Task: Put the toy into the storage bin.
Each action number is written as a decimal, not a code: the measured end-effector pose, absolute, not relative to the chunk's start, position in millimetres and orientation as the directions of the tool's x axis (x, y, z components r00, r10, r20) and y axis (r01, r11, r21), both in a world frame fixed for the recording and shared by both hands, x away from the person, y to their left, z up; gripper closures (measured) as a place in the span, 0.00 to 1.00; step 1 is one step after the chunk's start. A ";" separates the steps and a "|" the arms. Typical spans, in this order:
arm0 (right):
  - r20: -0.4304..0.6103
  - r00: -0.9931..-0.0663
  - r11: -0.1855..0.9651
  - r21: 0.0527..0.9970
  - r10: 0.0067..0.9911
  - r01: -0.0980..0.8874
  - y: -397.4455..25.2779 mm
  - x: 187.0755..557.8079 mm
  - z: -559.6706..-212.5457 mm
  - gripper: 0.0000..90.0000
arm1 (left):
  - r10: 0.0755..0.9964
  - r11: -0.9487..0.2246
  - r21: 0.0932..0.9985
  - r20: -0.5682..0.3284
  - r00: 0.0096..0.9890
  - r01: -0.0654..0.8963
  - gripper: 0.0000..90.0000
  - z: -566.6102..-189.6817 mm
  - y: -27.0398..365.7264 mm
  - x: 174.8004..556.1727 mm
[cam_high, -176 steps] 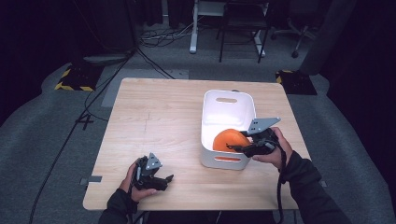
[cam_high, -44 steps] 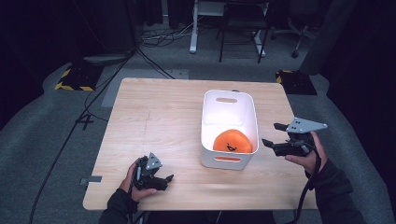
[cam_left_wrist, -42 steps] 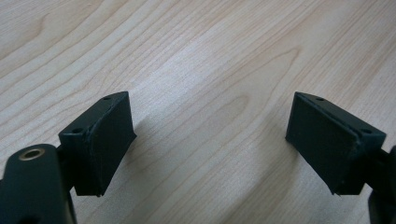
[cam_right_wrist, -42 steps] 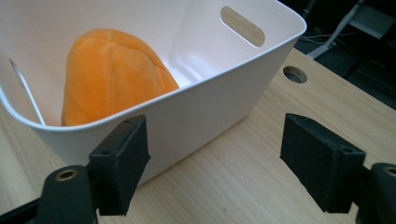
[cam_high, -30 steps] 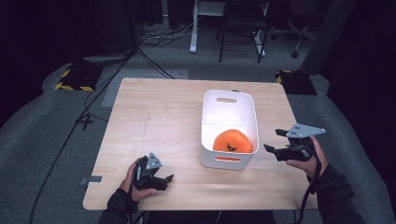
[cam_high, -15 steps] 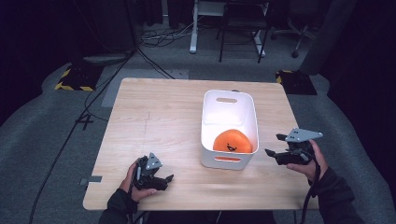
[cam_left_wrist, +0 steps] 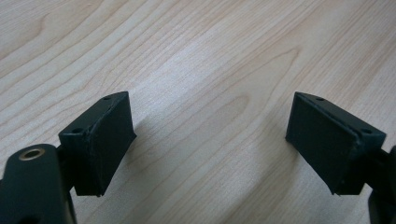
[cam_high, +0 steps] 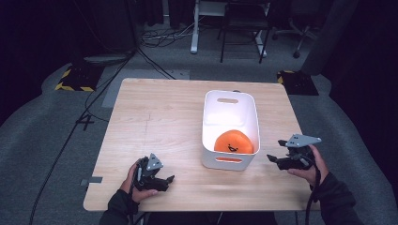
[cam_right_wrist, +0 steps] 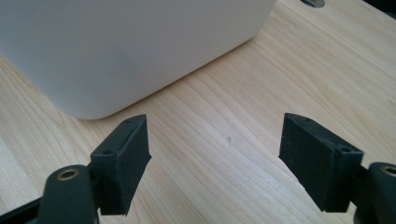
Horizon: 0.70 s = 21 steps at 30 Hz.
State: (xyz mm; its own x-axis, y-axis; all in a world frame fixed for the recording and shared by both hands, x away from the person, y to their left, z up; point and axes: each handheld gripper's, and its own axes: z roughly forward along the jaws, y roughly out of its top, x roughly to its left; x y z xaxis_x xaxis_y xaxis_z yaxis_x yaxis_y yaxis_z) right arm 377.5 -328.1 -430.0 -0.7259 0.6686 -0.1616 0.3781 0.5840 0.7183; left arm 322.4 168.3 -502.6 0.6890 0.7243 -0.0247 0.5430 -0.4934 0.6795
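In the high view the pale wooden table [cam_high: 155, 117] fills the middle of the frame, its left half bare grained wood with wide room out to the left and far edges. At lower left, near the front edge, the left gripper [cam_high: 164, 180] rests on the wood with its jaws spread; the left gripper view shows both black, blocky pads [cam_left_wrist: 112, 135] apart over bare grain [cam_left_wrist: 210, 84]. Right of centre stands a white plastic bin [cam_high: 230, 102], smooth, round-cornered, with a slot handle at each end. The orange round plush toy [cam_high: 233, 143] with a smiling face lies inside at the bin's near end. At lower right, the right gripper [cam_high: 273, 158] sits just beside the bin's near right corner, clear of the toy and close to the right edge, jaws spread wide and empty; its own view shows the bin's white wall [cam_right_wrist: 130, 51] just ahead.
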 end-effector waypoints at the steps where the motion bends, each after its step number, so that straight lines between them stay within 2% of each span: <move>1: -0.159 -0.724 0.582 0.719 0.671 0.381 -328.1 377.1 -431.2 0.27 | 0.725 -0.493 0.679 -0.025 0.689 0.544 0.17 -502.6 168.3 322.3; 21: -0.130 -0.717 0.592 0.674 0.684 0.442 -338.4 371.4 -460.0 0.27 | 0.724 -0.494 0.679 -0.025 0.689 0.543 0.17 -502.6 168.4 322.4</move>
State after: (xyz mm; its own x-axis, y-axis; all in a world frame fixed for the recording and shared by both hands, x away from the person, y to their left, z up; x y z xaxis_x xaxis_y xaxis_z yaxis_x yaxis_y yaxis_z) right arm 371.4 -338.4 -460.0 -0.7173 0.6845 -0.1304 0.4419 0.5916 0.6743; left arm 322.4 168.4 -502.6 0.6891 0.7243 -0.0246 0.5430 -0.4935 0.6794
